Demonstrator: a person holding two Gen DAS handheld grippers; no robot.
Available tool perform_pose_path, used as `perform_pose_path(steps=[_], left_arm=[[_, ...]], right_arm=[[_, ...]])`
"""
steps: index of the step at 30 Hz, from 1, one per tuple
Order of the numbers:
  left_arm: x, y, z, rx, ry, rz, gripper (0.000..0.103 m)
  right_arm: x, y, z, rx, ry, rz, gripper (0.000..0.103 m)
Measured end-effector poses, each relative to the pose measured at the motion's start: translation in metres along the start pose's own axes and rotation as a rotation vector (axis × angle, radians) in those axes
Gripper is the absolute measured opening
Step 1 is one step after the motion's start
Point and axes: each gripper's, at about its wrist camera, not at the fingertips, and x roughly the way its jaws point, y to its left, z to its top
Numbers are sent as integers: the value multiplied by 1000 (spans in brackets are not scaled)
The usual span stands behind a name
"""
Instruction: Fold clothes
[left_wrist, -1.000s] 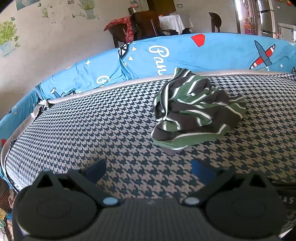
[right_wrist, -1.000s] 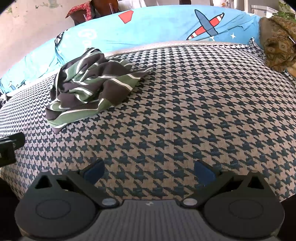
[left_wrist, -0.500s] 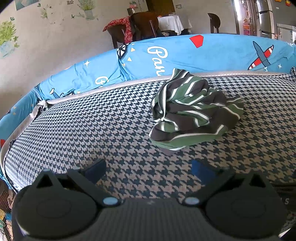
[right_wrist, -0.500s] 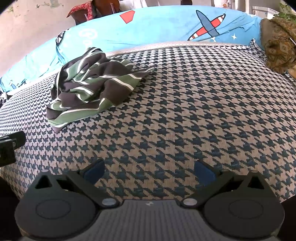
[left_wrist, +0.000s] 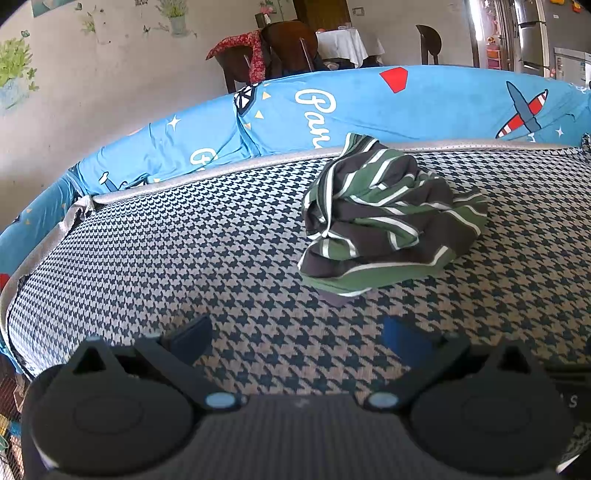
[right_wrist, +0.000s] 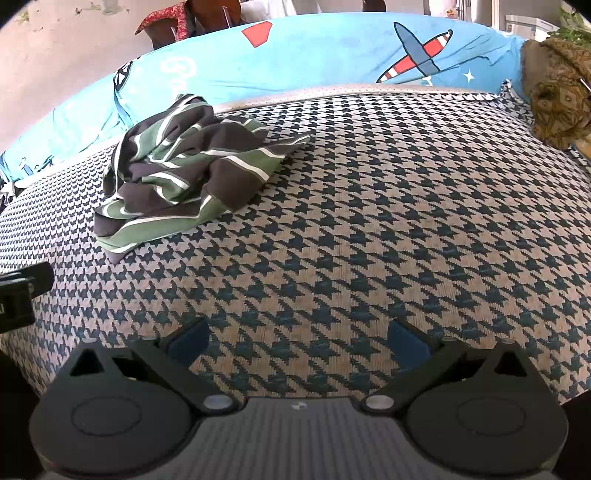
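Both your left tongs (left_wrist: 295, 338) and right tongs (right_wrist: 297, 339) gape, empty. The striped garment (left_wrist: 384, 218) sits bunched on the houndstooth bed (right_wrist: 369, 221), well ahead. Risk: pinching several layers at once, dragging the heap instead of spreading it.

Striped garment (left_wrist: 388, 218): is showing dark brown and green bands with thin white stripes.
Bed cover (right_wrist: 369, 229): is showing a houndstooth pattern, dark blue on beige-white.
Blue sheet (left_wrist: 369, 107): is showing bright blue with white letters, a red shape and a red, white and blue airplane.
Fingers (right_wrist: 188, 341): are showing blue pads on black bodies.
Cloth bundle (right_wrist: 557, 92): is showing a brown-gold pattern.
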Motion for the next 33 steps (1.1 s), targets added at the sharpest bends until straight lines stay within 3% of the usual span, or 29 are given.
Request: perform_pose_path(steps=[33], left_arm=[[6, 2, -3, -8, 18, 2, 103]], right_arm=[[-2, 2, 0, -17, -19, 9, 103]])
